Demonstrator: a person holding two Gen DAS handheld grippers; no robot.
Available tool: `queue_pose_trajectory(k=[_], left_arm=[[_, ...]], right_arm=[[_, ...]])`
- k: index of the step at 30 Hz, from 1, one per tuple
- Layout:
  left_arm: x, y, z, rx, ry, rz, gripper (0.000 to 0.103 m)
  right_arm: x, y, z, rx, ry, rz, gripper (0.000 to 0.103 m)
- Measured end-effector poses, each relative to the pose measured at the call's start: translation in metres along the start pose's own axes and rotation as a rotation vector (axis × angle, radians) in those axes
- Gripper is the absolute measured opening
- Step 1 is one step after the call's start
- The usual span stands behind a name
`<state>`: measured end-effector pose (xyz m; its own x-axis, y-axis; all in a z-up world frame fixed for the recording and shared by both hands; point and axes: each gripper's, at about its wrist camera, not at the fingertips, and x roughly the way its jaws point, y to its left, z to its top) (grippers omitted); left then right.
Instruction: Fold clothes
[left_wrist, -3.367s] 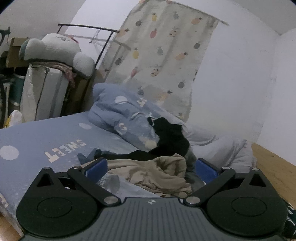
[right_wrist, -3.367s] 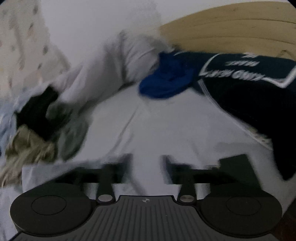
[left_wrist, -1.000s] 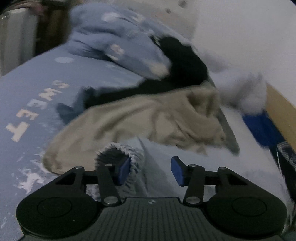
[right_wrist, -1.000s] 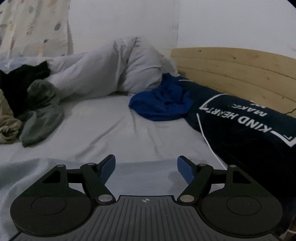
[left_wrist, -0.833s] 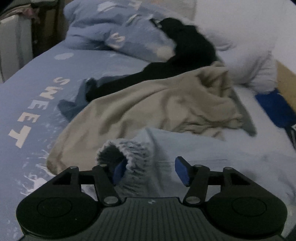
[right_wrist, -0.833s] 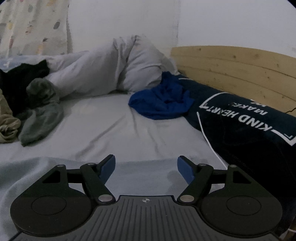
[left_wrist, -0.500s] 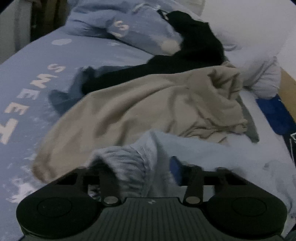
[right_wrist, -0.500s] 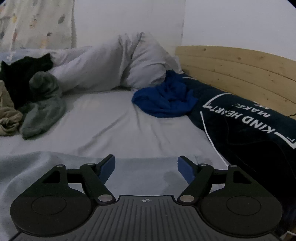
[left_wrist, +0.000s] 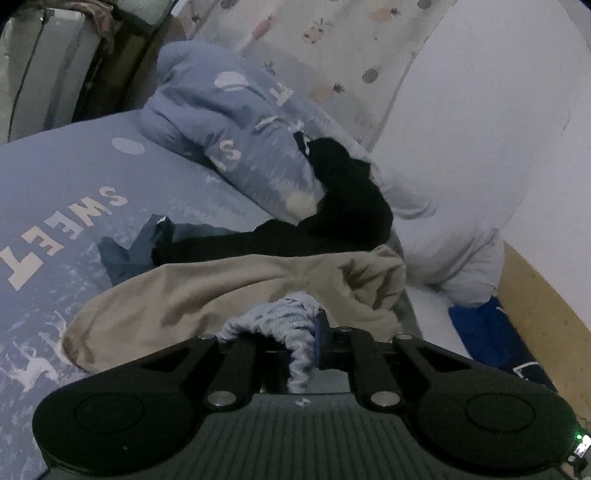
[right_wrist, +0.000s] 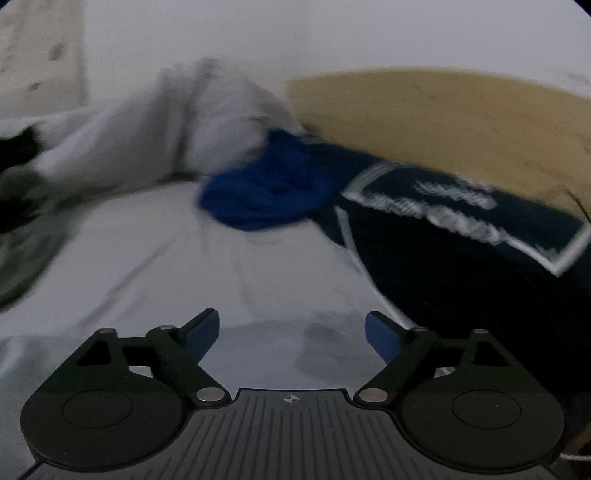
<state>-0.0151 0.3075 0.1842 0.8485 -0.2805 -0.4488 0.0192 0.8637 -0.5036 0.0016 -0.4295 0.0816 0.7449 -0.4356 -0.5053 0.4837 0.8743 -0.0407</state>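
Pinching a gathered, ribbed cuff (left_wrist: 295, 317) of pale blue cloth, the left gripper (left_wrist: 295, 339) had its jaws drawn almost fully together, the fabric bunched between the blue pads and draping down toward the gripper body. Just behind the cuff lay a beige garment (left_wrist: 221, 291), spread in a long rumpled heap on the bed (left_wrist: 48, 177). Touching the far edge of the beige garment, a black garment (left_wrist: 332, 218) stretched back and up against a blue quilt (left_wrist: 236, 133) printed with pale letters and dots. Left of the beige garment a crumpled grey-blue piece (left_wrist: 125, 251) sat on the sheet near the word SWEET. To the right of the beige garment a white pillow (left_wrist: 450, 240) leaned near the wall, and past it a bright blue cloth (left_wrist: 480, 328) lay by the wooden headboard (left_wrist: 535, 295). A patterned curtain (left_wrist: 332, 55) hung behind the quilt. In the right wrist view, which was blurred, the right gripper (right_wrist: 291, 332) had its jaws wide apart and still opening, with nothing gripped; pale blue fabric (right_wrist: 266, 354) lay flat beneath and between the fingers. Beyond it the blue cloth (right_wrist: 269, 188) rested against a dark navy pillow (right_wrist: 461, 240) with white lettering, beside the headboard (right_wrist: 443, 118), and the white pillow (right_wrist: 184, 122) lay to the left of that cloth.
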Motion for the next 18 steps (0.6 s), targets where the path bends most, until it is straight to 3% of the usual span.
queue_pose_trajectory(k=[4,11,13,14,16,18], left_arm=[[-0.013,-0.012,-0.003,-0.020,-0.020,-0.027,0.012],[-0.019,-0.020,-0.004,-0.056,-0.038,0.003,0.012],[-0.021,-0.021,-0.003,-0.074,-0.049,0.019,0.012],[-0.022,-0.022,-0.003,-0.081,-0.057,0.023,0.012],[-0.025,-0.025,-0.002,-0.090,-0.071,0.027,0.012],[-0.028,-0.029,0.000,-0.095,-0.090,0.023,0.012]], right_arm=[[0.038,-0.031,0.000,0.061,0.095,0.013,0.089],[0.100,-0.015,-0.008,-0.038,0.185,0.094,0.089],[0.108,-0.012,-0.006,-0.015,0.204,0.129,0.074],[0.106,-0.010,-0.004,-0.019,0.198,0.133,0.048],[0.094,-0.008,0.004,-0.031,0.152,0.150,0.017],[0.072,-0.013,0.010,-0.015,0.087,0.168,0.015]])
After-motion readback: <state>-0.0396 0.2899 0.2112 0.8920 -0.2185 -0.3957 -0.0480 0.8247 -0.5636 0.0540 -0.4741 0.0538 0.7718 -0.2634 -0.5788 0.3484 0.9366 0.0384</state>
